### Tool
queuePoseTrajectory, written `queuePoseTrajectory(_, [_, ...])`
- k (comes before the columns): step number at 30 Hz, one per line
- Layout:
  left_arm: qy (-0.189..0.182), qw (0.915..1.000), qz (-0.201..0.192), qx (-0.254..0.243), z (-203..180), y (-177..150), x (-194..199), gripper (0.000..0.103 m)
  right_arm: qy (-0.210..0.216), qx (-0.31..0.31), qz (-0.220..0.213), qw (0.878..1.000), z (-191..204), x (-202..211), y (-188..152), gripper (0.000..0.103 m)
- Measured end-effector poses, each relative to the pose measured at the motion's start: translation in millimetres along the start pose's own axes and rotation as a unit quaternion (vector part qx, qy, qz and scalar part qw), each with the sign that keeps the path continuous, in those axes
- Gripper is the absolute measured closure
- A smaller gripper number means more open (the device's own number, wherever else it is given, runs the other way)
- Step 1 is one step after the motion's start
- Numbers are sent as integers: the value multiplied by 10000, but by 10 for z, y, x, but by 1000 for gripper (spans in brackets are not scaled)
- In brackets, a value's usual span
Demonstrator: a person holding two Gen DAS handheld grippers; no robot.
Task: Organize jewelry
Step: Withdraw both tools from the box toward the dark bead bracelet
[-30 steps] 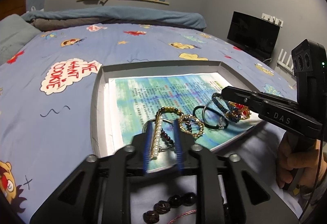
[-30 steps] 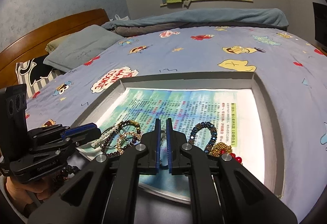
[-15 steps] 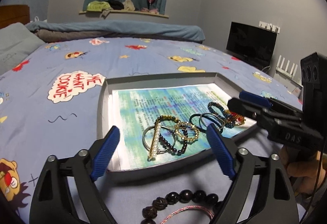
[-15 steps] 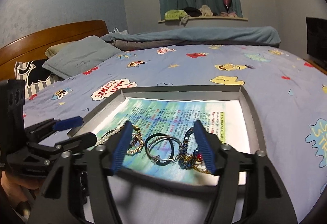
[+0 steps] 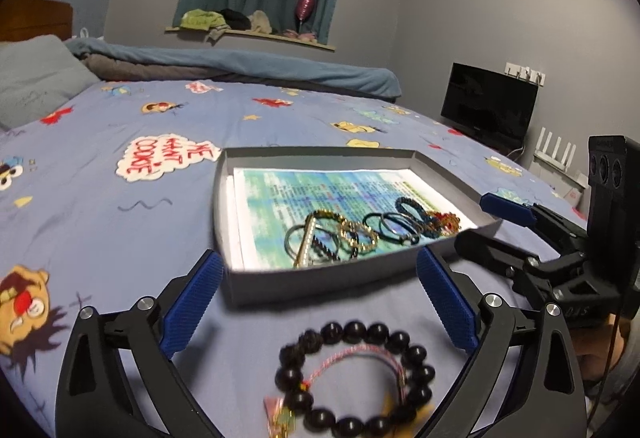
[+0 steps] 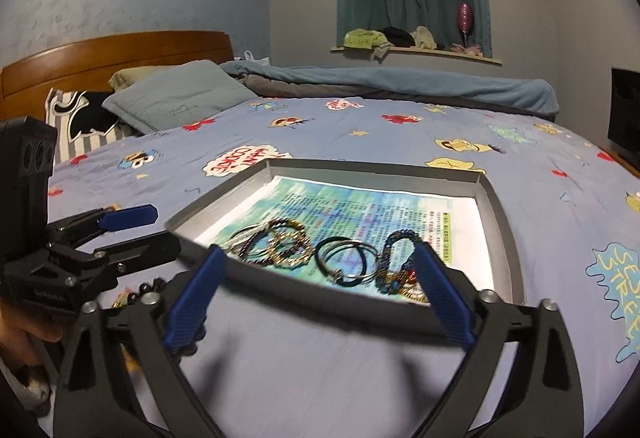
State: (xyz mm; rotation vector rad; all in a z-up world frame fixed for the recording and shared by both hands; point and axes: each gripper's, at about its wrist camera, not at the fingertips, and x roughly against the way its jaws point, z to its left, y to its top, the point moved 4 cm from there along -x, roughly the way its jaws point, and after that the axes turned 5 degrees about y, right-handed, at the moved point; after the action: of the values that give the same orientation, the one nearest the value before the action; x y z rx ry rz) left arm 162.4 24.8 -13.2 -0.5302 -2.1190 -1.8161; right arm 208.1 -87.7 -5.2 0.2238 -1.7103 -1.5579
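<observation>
On the bed, just before the grey tray (image 5: 236, 278), a dark beaded bracelet (image 5: 352, 370) awaits pickup, seemingly tangled with a pink cord bracelet (image 5: 360, 352). Left hand-held gripper (image 5: 320, 302) and right hand-held gripper (image 6: 320, 294) both gape empty; next, close on the beads.

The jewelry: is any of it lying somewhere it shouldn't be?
Yes. A dark bead bracelet and a thin pink cord bracelet lie on the bedsheet, outside the grey tray holding the rest, between the open left tongs.
</observation>
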Motion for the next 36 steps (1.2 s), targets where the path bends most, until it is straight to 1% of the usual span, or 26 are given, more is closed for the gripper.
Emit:
queuePoseTrajectory(4, [-15,10000,-20,81,19,-77,121,6,22,199,27,9998,113,59,-60,6])
queuePoseTrajectory(10, [40,9997,-101,203,50,-154,294,5,53,283,54,9996,184,129,-117,6])
queuePoseTrajectory(16, [114,9992,2,395,152,-238,411,5,106,298,141,9994,236,166,-169,6])
queuePoseTrajectory(22, [352,9974,146,611,302,-384,534,5,291,324,355,9984,307,141,-226,6])
queuePoseTrajectory(26, [342,9972,107,659,324,-424,580,5,463,271,581,9969,350,74,-252,6])
queuePoseTrajectory(28, [344,9969,107,694,334,-434,578,5,573,205,722,9955,369,25,-264,12])
queuePoseTrajectory(29, [303,9972,116,679,320,-436,577,5,602,179,780,9950,373,3,-272,18])
queuePoseTrajectory(31, [152,9982,138,559,258,-455,582,5,647,122,896,9938,383,-41,-287,25])
queuePoseTrajectory(32, [44,9989,159,431,199,-467,585,6,689,78,948,9931,384,-63,-291,33])
queuePoseTrajectory(33, [-1,9993,175,342,156,-478,588,6,716,54,981,9926,386,-80,-292,37])
queuePoseTrajectory(34, [-18,9995,192,241,114,-490,589,6,753,21,1032,9918,386,-99,-298,37])
queuePoseTrajectory(36, [14,9997,189,157,81,-504,596,6,804,-21,1122,9904,386,-141,-315,41])
